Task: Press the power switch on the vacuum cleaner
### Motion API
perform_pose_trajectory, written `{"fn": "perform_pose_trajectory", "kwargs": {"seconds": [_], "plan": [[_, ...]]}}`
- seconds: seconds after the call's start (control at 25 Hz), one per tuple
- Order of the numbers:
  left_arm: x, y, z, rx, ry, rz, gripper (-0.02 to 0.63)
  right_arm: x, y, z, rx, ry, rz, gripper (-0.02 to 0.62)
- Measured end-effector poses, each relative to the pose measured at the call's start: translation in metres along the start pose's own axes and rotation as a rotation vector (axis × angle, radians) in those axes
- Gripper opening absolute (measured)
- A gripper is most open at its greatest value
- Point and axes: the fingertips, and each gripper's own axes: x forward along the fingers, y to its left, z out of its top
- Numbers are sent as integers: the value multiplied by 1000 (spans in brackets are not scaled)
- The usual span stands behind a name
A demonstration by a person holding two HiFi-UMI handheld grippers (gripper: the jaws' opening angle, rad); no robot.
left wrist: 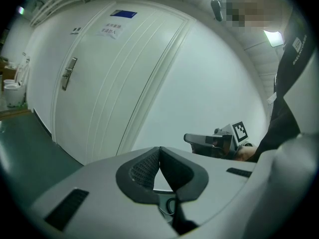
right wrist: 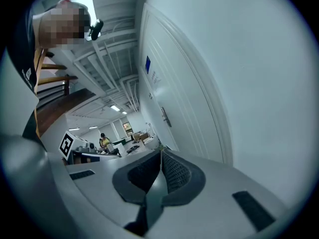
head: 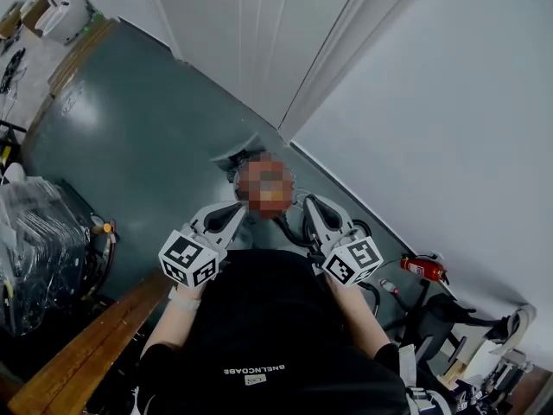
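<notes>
I cannot make out a vacuum cleaner or its switch with certainty; a dark rounded object on the floor by the door is mostly hidden by the mosaic patch. My left gripper and right gripper are held side by side in front of the person's black shirt, pointing toward the white door and wall. Both are shut with nothing between them. In the left gripper view the jaws meet at the left gripper tip, and the right gripper shows beyond. In the right gripper view the right gripper is closed too.
Dark green floor runs to the door, which has a handle. A red fire extinguisher and cables lie by the white wall at right. A wooden plank and a plastic-wrapped bundle are at left.
</notes>
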Motion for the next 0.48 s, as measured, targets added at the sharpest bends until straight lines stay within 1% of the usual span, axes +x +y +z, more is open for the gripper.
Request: {"fn": "perform_pose_trajectory", "kwargs": {"seconds": [0.12,0.24,0.48], "plan": [[-2,27,9,-5,7,-23,15,28,5,6,-4,-4,-24,32],[-5,49,14,-10,21,-45,15,49,5,11,15,-5,-64,32],[-11,74,17,-32,30,-62,15,75,11,8,2,32,-83,32]]}}
